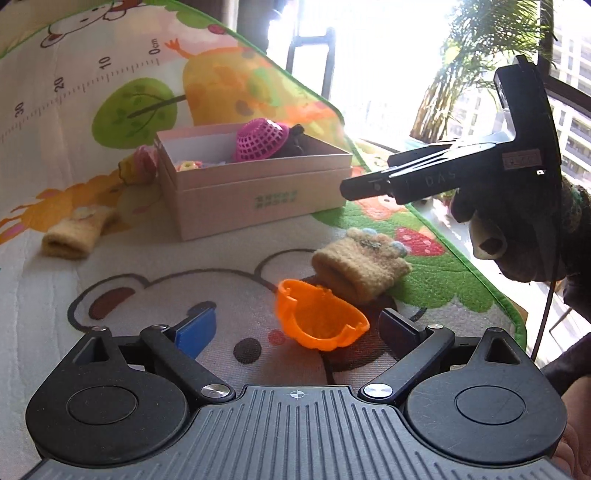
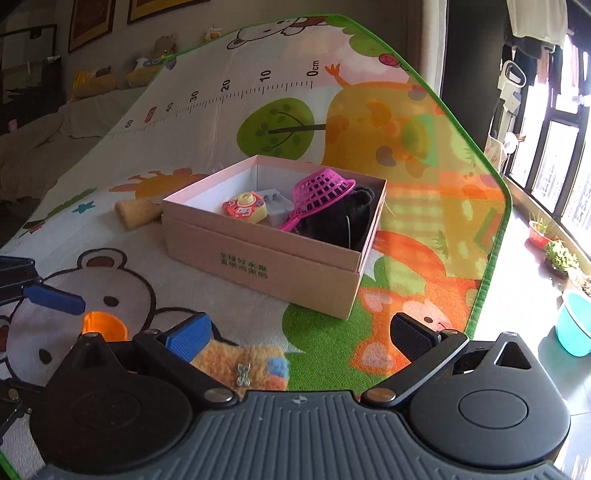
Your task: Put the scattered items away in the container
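Orange plastic cup [image 1: 320, 318], light and stiff, lies nearer than the box [image 1: 255, 188]; our left gripper [image 1: 295, 325] gapes around it, so we'd pinch its rim.

Bright daylight pours through the dark-framed windows [image 2: 554, 147] on the right — glare washes out the palm plant [image 1: 476, 55]. A cartoon play mat [image 2: 258, 92] covers the floor, framed pictures [image 2: 92, 22] hang on the dim far wall, and a teal basin [image 2: 576, 325] sits on pale tiles.
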`<state>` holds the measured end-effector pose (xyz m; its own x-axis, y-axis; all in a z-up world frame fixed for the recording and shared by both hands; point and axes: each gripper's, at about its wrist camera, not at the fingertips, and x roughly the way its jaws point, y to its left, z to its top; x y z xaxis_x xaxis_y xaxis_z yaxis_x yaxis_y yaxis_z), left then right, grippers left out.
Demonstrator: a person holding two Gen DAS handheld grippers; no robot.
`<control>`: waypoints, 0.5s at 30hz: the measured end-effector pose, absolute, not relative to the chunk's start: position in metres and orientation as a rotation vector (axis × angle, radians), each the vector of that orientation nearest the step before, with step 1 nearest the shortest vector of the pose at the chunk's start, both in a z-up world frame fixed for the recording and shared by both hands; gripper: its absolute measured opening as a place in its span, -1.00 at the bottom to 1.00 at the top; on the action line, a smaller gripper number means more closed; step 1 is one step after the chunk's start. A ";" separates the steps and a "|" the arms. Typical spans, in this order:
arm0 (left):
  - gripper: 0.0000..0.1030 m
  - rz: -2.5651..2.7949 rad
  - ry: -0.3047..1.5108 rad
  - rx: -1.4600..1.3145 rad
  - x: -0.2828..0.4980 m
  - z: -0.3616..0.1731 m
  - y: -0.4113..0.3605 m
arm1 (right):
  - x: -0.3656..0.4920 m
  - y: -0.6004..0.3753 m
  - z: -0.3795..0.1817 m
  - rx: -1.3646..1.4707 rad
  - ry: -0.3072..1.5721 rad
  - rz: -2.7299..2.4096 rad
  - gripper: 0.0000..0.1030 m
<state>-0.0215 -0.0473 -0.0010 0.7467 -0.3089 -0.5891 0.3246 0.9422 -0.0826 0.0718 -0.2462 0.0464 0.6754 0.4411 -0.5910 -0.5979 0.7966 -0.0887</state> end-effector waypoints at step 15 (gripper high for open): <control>0.91 -0.302 0.657 0.081 -0.010 -0.001 -0.061 | 0.038 -0.241 0.022 -0.345 0.614 0.604 1.00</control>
